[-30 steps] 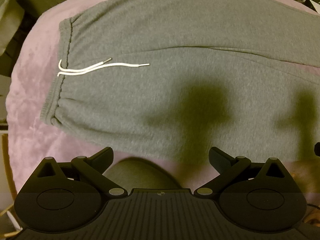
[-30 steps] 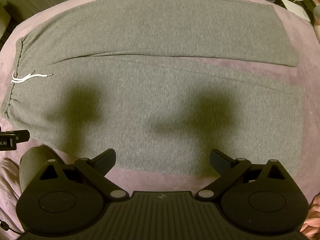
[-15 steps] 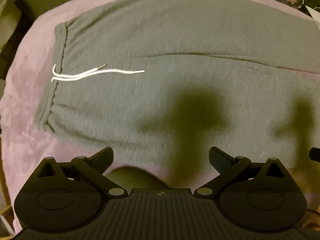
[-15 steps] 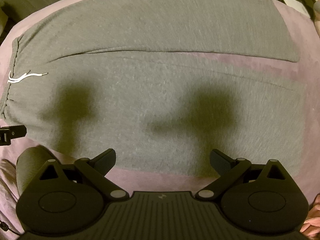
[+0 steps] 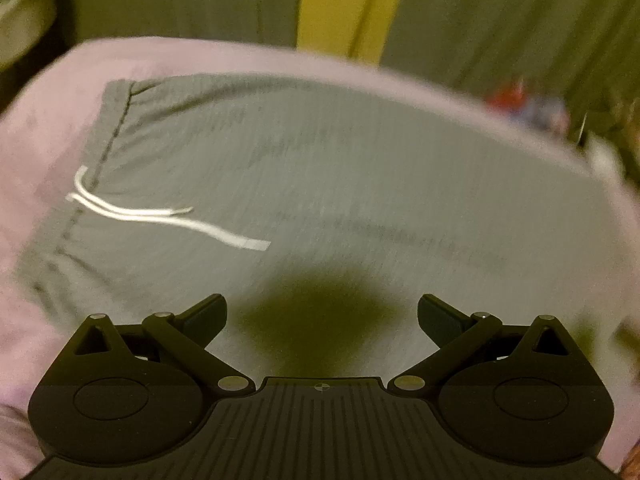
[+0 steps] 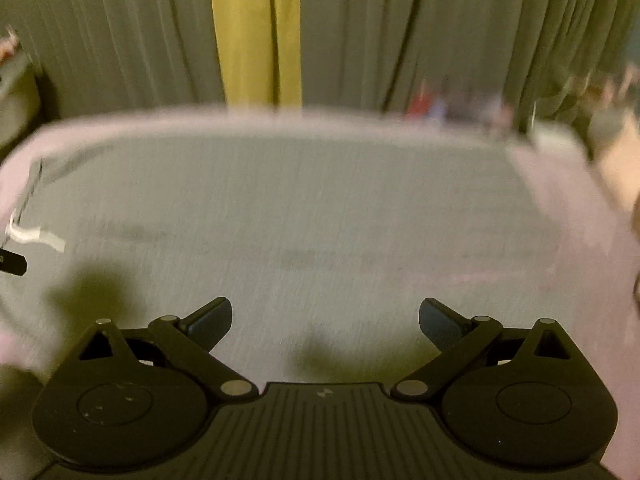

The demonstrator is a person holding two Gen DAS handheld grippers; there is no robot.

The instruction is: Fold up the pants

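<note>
Nearest the lens, left wrist view: left gripper [image 5: 319, 316], its two black fingers spread wide apart with nothing between them, over the near part of the pants.
Nearest the lens, right wrist view: right gripper [image 6: 325, 317], fingers likewise spread wide and holding nothing, over the pants further toward the leg end.
Pants: grey sweatpants [image 5: 360, 184] lying flat on the pink blanket [image 5: 36, 152], waistband to the left, legs running off to the right; both views are blurred, so the fold lines cannot be made out.
Shadows on the pants: a dark patch just ahead of each gripper's fingers, falling on the grey cloth.
Drawstring: white drawstring [image 5: 160, 216], two strands trailing from the waistband rightward across the front of the pants; in the right wrist view it shows small at the far left edge [image 6: 36, 236].
Beyond the pants: a band of the blanket along the far edge of the pants.
Farthest from the pants: grey curtains [image 6: 440, 32] with a yellow strip [image 6: 256, 32] between them.
</note>
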